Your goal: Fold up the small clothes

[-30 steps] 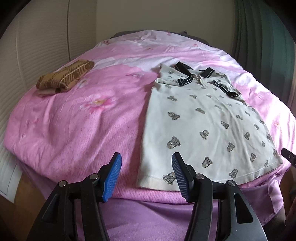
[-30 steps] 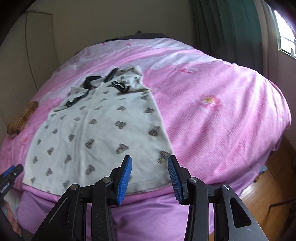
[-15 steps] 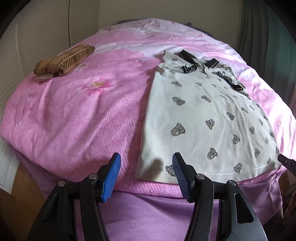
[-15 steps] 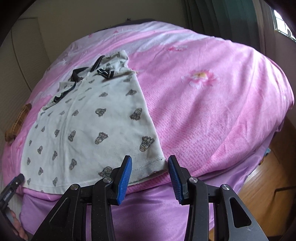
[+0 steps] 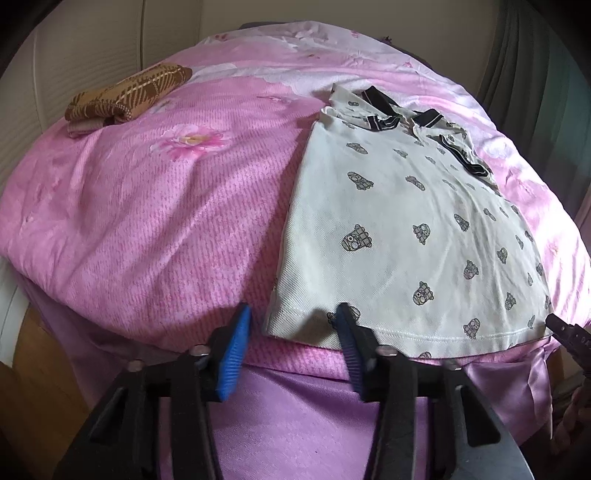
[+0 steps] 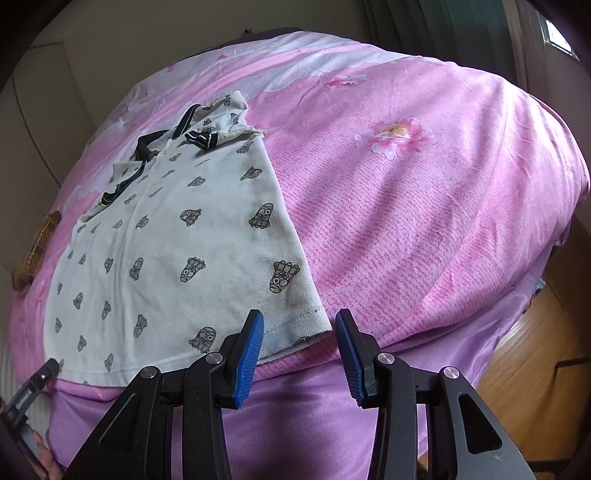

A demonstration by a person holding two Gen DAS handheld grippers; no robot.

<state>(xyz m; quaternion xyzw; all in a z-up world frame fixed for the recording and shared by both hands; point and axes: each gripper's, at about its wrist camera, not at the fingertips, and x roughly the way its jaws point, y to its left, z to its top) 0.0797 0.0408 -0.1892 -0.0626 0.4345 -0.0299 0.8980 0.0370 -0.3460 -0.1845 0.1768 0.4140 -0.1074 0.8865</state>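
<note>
A small white polo shirt with grey cartoon prints and a black-trimmed collar lies flat on a pink bed, hem toward me; it also shows in the right wrist view. My left gripper is open, its blue pads straddling the shirt's lower left hem corner. My right gripper is open, its pads either side of the lower right hem corner. Neither holds the cloth. The right gripper's tip shows at the left wrist view's right edge.
A folded brown patterned garment lies at the bed's far left. The pink floral quilt covers the bed, with a purple satin skirt over the near edge. Green curtains hang at the back right; wooden floor lies to the right.
Both grippers have moved forward and down toward the shirt's hem, each now straddling a bottom corner. Both stay open. The shirt has not moved.
</note>
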